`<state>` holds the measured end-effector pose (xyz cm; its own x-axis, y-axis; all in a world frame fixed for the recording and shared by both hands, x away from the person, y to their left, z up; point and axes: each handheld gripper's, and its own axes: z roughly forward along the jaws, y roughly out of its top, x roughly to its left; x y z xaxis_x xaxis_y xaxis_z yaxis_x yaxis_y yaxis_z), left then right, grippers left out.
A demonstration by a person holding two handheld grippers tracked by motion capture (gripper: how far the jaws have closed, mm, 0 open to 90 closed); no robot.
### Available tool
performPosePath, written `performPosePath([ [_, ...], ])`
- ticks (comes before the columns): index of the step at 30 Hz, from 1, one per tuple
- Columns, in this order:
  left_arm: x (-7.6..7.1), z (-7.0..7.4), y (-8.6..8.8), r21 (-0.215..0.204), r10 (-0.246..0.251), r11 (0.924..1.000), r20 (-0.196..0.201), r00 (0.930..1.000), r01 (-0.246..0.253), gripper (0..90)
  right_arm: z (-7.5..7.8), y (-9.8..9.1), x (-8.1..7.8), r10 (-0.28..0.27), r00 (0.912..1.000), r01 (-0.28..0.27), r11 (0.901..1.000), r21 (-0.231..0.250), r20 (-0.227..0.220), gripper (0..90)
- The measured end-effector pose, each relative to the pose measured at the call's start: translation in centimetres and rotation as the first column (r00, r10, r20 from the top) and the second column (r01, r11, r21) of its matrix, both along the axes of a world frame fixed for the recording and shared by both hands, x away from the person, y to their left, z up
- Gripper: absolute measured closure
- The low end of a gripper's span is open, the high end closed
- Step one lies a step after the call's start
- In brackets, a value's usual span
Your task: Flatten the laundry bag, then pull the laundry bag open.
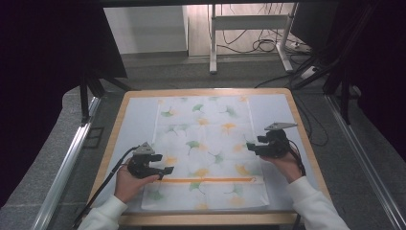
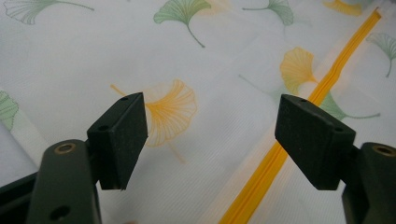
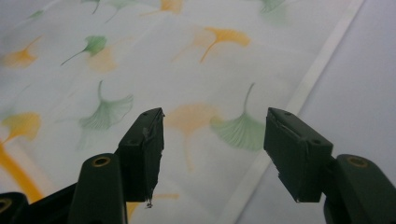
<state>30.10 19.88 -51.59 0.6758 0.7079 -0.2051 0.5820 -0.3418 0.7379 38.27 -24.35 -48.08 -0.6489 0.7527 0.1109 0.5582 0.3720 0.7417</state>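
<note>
A white cloth [image 1: 206,143] printed with green and orange ginkgo leaves lies flat on the table, an orange stripe [image 1: 210,180] running across its near part. My left gripper [image 1: 165,171] hovers over the cloth's near left edge by the stripe's left end, open with nothing between its jaws. In the left gripper view the left gripper [image 2: 212,140] frames an orange leaf and the stripe [image 2: 299,126]. My right gripper [image 1: 253,145] stands open over the cloth's right edge. In the right gripper view the right gripper [image 3: 212,154] sits above the cloth [image 3: 140,70] and its white hem.
The cloth rests on a pale blue mat [image 1: 277,115] covering a wood-edged table [image 1: 206,219]. Beyond the table's far edge stand white desk legs [image 1: 213,43] with cables on the floor. Dark curtains hang at both sides.
</note>
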Motion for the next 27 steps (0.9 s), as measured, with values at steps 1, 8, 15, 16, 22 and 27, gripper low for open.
performPosePath([
  [1,-0.2,0.2,-0.2,0.000,0.004,1.0000,0.011,0.9999,-0.004,28.2,-0.1,-0.1,-0.5,0.009,1.0000,-0.009,1.0000,-0.001,-0.003,37.0],
  [8,-2.4,3.0,-2.6,0.071,-0.034,0.9972,0.138,0.9898,0.025,32.3,-0.2,-0.9,-2.6,0.019,0.9997,-0.019,0.9998,0.010,-0.015,35.4],
  [15,-2.4,3.5,-3.9,0.062,-0.048,0.9972,0.115,0.9922,0.042,33.3,-0.4,-2.0,-4.5,0.003,0.9996,-0.003,0.9999,0.016,-0.027,35.4],
  [16,-2.4,3.5,-3.9,0.050,-0.049,0.9978,0.111,0.9926,0.044,33.4,-0.4,-2.1,-4.8,0.004,0.9996,-0.003,0.9999,0.014,-0.027,35.4],
  [22,-1.8,4.0,-5.3,0.054,-0.084,0.9954,0.099,0.9916,0.079,34.7,-0.2,-2.9,-6.1,0.008,0.9997,-0.008,0.9999,0.011,-0.022,44.2],
  [27,-1.6,4.4,-7.7,0.085,-0.120,0.9900,0.090,0.9886,0.113,35.9,-0.2,-3.3,-6.2,0.028,0.9986,-0.027,0.9992,0.029,-0.044,63.7],
])
